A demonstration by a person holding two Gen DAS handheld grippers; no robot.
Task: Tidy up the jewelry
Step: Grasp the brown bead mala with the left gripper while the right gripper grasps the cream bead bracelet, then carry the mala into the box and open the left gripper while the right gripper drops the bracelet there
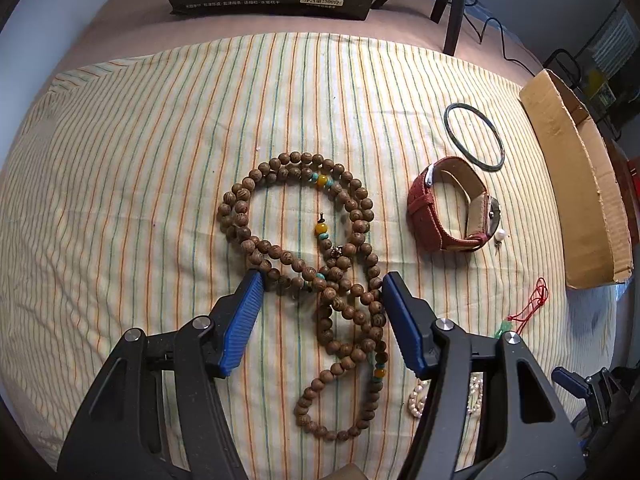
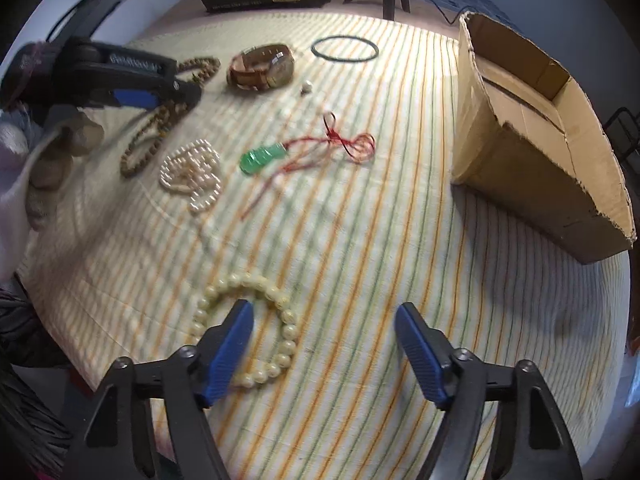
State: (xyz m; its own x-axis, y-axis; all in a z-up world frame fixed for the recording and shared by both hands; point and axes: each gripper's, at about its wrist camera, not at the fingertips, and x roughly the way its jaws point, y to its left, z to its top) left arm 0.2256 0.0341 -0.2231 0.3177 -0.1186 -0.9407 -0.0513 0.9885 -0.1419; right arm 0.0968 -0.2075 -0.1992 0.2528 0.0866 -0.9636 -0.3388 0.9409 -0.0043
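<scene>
The left claw (image 1: 322,280) stands wide and holds nothing, its blue pads on either side of the tangled wooden bead necklace (image 1: 312,248) at the centre of the left wrist frame. The necklace lies in several crossing loops on the striped cloth (image 1: 140,160) that covers the worktop. Whether the pads touch the cloth cannot be told.

The right claw (image 2: 324,312) is likewise wide and empty. Its left pad overlaps the cream bead bracelet (image 2: 248,332) at lower centre of the right wrist frame; the bracelet is not between the pads.

The cardboard box (image 2: 540,128) stands open at the right of that frame, well apart from the necklace. Judged destination: this box.

Other items are on the cloth: red-strapped watch (image 1: 452,208), dark bangle (image 1: 474,136), pearl strand (image 2: 192,176), green pendant on red cord (image 2: 264,156).

Recommendation for the step in hand: close the left claw where several strands bunch, near the lower crossing, so the whole length lifts together. Lift straight and slowly; trailing loops may snag the cloth or drag the pearl strand nearby.
</scene>
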